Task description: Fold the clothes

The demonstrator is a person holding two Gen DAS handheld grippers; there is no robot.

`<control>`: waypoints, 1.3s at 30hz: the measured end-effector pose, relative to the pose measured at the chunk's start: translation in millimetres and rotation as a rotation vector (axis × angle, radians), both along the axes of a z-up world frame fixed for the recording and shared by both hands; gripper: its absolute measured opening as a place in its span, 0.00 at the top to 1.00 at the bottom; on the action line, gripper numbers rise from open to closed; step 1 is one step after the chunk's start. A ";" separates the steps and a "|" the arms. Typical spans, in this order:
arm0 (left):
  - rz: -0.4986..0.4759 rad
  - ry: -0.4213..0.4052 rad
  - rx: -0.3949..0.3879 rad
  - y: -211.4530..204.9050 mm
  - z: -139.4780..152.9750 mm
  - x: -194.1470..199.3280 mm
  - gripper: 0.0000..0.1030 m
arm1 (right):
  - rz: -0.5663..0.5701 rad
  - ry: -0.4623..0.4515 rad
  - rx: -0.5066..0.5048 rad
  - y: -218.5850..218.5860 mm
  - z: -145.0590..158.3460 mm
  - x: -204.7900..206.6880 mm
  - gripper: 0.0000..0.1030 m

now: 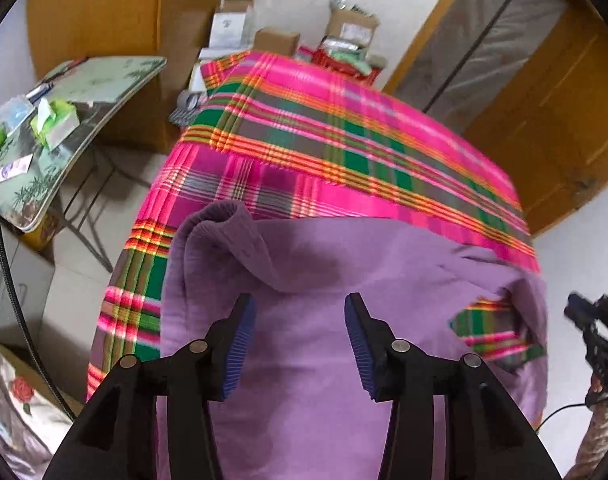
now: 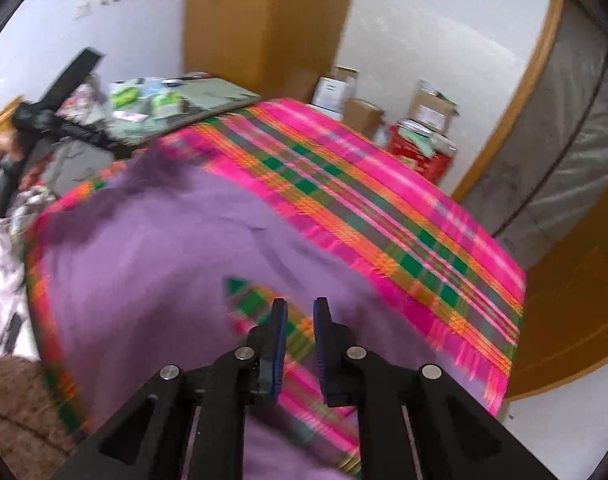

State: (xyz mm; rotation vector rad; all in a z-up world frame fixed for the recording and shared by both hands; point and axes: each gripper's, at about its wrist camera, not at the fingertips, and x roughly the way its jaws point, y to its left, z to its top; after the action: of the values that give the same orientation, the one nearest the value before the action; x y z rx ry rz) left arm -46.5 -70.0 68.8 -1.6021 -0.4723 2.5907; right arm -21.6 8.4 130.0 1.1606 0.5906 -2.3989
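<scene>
A purple garment [image 1: 323, 264] lies spread on the near part of a bed covered with a pink, green and orange plaid cloth [image 1: 304, 132]. A rolled fold of the garment [image 1: 220, 216] bulges at its far left corner. My left gripper [image 1: 300, 300] hangs above the garment, open, with nothing between its blue pads. In the right wrist view the same garment [image 2: 152, 248] fills the left half, blurred. A patch of plaid [image 2: 260, 300] shows through a gap in it. My right gripper [image 2: 300, 302] is over that gap, its jaws slightly apart and holding nothing.
A folding table [image 1: 116, 80] with tissue packs stands left of the bed. Cardboard boxes [image 1: 351, 28] and a red box [image 2: 423, 152] sit against the far wall. A wooden door frame [image 1: 543, 120] is on the right. Bedding lies at the lower left [image 1: 16, 408].
</scene>
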 end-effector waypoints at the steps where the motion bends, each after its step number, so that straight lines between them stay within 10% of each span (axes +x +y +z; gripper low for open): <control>1: 0.016 -0.013 -0.010 -2.2 -6.0 -5.2 0.53 | -0.022 -0.005 0.001 4.3 -6.1 -11.6 0.84; 26: 0.153 -0.095 0.122 -33.2 -57.8 -53.2 0.54 | 0.019 -0.198 -0.004 11.7 -112.1 -126.0 0.69; 33: 0.162 -0.067 0.120 -36.0 -61.0 -58.3 0.80 | 0.015 -0.195 -0.031 9.6 -115.6 -127.1 0.95; 39: 0.172 -0.015 0.139 -42.4 -56.4 -63.0 0.91 | 0.000 -0.146 -0.046 10.0 -108.0 -129.4 0.97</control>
State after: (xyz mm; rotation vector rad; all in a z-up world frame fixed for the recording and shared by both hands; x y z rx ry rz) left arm -109.4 -112.4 12.4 -1.6020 -0.8054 2.5984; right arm -151.0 18.4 22.1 1.3016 0.4856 -2.2913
